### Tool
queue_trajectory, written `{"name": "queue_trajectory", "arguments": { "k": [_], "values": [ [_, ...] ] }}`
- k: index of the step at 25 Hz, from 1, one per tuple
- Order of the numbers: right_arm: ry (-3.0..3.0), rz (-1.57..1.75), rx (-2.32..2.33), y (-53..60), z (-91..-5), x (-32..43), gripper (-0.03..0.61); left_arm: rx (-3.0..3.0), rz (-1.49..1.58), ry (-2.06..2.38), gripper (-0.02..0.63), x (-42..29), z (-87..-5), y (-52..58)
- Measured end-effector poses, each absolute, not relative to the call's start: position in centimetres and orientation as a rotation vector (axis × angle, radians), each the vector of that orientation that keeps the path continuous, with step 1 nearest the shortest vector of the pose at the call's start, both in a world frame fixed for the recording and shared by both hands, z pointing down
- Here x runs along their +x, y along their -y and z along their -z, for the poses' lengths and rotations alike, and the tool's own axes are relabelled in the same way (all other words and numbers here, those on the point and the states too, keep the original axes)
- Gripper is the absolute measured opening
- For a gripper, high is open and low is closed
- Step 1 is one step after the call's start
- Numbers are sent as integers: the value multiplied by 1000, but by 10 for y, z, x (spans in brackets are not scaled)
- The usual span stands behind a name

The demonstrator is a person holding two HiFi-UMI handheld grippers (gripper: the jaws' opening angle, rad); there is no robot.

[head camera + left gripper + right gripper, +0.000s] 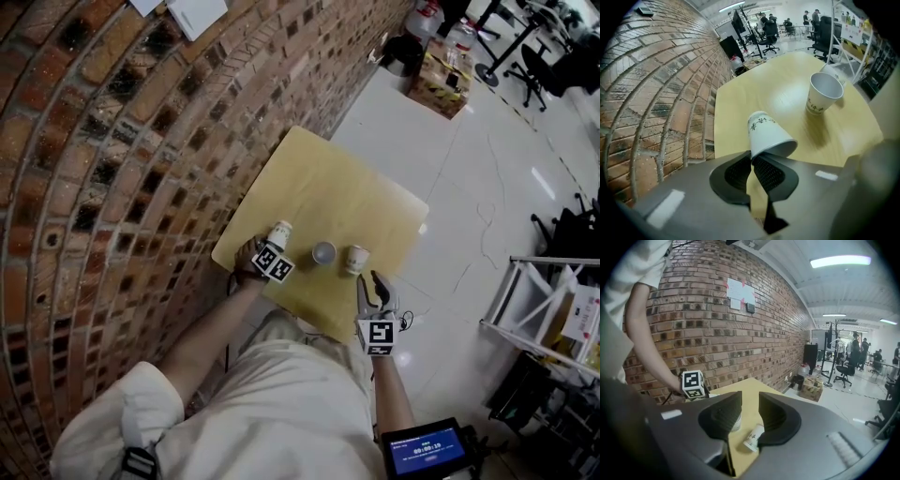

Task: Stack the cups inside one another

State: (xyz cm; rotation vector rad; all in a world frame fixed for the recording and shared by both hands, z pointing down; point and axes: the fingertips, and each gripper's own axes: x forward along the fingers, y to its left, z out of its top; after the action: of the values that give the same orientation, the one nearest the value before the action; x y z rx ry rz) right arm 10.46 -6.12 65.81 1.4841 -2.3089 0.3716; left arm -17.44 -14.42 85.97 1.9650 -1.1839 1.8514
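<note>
Jaws of the left tool press together on the rim of the left cup, pinching its paper wall between the pads. This white cup is tilted, its base pointing away from the tool, over the near-left part of the yellow tabletop and close to the brick wall. The middle cup stands upright with its mouth open upward, just to the right of the held cup and apart from it. The right cup stands near the middle one without touching it. The right tool hovers at the tabletop's near edge, its jaws apart and clamped on nothing. The right cup shows through the gap between them, farther off on the tabletop.
</note>
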Motion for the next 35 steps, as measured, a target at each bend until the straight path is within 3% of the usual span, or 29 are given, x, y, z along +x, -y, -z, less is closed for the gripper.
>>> {"name": "queue_trajectory", "arguments": {
  "k": [17, 23, 35],
  "values": [
    [2293, -373, 1524, 60, -661, 109, 98, 1635, -1657, 461, 43, -131, -847, 67],
    [2274, -364, 1541, 55, -660, 113, 98, 1531, -1685, 383, 44, -128, -864, 60],
    [2244, -388, 1573, 46, -670, 122, 98, 1265, -1454, 413, 55, -121, -884, 44]
  ]
}}
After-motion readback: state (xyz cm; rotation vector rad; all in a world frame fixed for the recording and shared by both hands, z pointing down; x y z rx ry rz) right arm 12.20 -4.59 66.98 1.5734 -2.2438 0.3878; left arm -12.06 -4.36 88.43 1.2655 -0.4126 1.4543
